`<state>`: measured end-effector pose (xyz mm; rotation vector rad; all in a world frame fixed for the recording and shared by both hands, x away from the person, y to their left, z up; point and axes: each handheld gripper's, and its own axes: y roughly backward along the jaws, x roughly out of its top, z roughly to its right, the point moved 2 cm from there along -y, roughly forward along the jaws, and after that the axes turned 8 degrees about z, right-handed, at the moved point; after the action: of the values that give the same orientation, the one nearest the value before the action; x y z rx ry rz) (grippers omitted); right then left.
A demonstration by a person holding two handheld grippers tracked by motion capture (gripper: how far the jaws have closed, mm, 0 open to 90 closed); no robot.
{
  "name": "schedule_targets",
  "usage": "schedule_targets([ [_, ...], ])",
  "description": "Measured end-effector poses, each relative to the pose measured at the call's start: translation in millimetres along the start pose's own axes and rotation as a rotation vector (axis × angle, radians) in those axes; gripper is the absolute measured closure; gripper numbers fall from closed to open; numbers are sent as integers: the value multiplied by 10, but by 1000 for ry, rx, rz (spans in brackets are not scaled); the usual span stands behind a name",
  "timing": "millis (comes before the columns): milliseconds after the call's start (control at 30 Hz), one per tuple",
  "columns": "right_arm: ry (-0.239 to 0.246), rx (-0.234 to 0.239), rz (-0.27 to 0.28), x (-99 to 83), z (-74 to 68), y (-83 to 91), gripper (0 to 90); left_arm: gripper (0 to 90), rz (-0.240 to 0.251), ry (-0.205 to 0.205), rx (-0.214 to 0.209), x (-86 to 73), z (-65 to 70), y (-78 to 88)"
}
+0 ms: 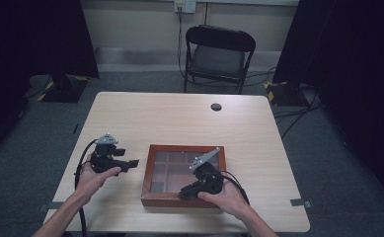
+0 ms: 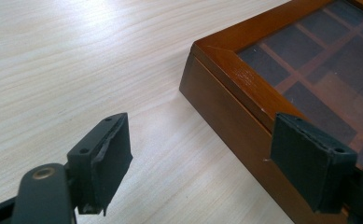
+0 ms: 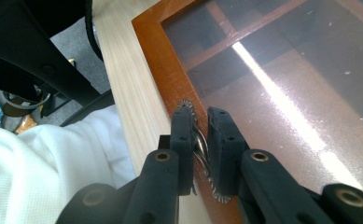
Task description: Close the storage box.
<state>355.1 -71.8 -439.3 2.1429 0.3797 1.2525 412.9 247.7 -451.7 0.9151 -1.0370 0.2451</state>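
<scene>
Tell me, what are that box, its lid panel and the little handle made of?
Box: wood by its look, glossy reddish-brown varnish. Lid panel: probably glass; it reflects light and shows dividers beneath. Handle in the right claw: shiny, likely metal.

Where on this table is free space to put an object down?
The table is bare behind the wooden box up to the round hole, and to its right. It is crowded at the box's near edge, where the right gripper grips, and left, by the left gripper.
</scene>
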Motion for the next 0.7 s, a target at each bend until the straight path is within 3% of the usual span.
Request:
schedule_targets([
  [233,-13,6,8,-21,12,-15,810,202,-11,2,-2,-7,-3,-18],
  [300,-18,13,30,-16,19,-3,725,202,-12,6,1,-7,-4,-18],
  [400,-27,1,60,15,27,48,688,202,-13,6,4,-7,-9,-12],
  [467,-33,-32,98,47,47,106,635,202,-14,7,8,-9,-18,-10],
  [500,-49,-78,163,77,82,205,559,201,-13,13,11,-12,-23,-8],
  [533,-49,-78,163,77,82,205,559,201,-17,12,18,-14,-30,-5],
  [567,-66,-133,198,88,131,291,479,197,-24,12,21,-16,-60,-1],
  [600,-66,-133,198,88,131,291,479,197,-24,12,21,-16,-60,-1],
  [633,-73,-169,206,82,168,339,430,197,-24,20,25,-14,-77,2],
  [667,-101,-195,216,66,227,398,371,196,-26,22,29,-13,-88,8],
  [700,-116,-197,224,50,260,436,366,196,-23,27,36,-14,-106,14],
])
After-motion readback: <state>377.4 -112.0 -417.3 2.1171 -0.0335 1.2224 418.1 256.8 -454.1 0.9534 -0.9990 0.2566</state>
